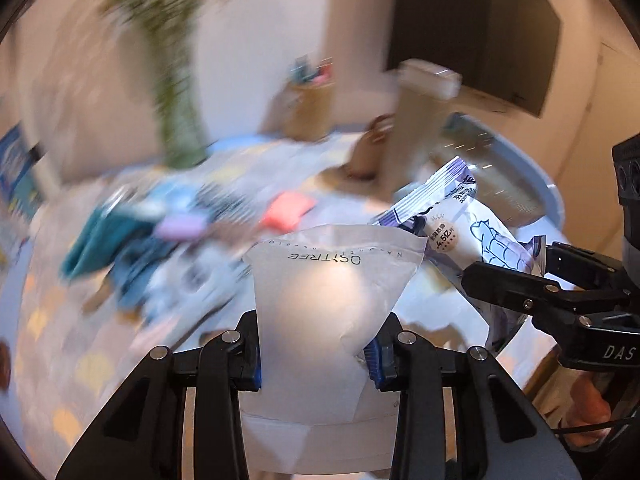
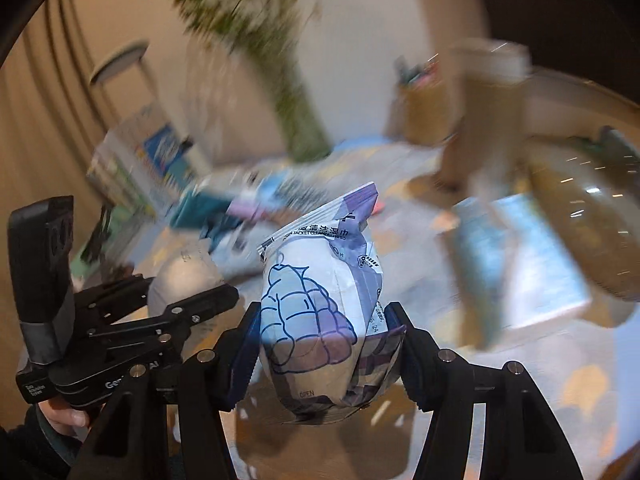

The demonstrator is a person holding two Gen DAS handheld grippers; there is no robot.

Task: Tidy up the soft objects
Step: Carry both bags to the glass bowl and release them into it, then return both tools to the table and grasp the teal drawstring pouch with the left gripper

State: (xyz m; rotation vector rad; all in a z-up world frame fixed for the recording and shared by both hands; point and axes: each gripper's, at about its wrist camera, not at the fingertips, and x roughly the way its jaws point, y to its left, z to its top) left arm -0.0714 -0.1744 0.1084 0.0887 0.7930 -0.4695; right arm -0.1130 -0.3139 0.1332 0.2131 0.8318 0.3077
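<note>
Grippers each hold a soft pack above the cluttered table [image 1: 100, 336]: the left gripper [image 1: 316, 354] is clamped on a white pouch [image 1: 320, 284], the right gripper [image 2: 326, 354] on a purple-and-white wipes pack [image 2: 320, 312]. Blurred cloths [image 1: 132, 236] lie toward the table's far edge.

- My left gripper [image 1: 318, 350] is clamped on a white pouch [image 1: 320, 280]; both blue pads pinch its sides.
- "OSITREE" print on the pouch reads upside down near its top edge.
- At 3 o'clock my right gripper [image 1: 516, 288] grips a purple-and-white wipes pack [image 1: 460, 232], lifted beside the pouch.
- Table [image 1: 60, 360] beyond is blurred: teal cloth [image 1: 100, 240] at 9 o'clock, lilac item [image 1: 180, 228] and coral item [image 1: 286, 210] further in.
- Green plant [image 1: 176, 92] at 11 o'clock, dark screen [image 1: 472, 28] at 1 o'clock.
</note>
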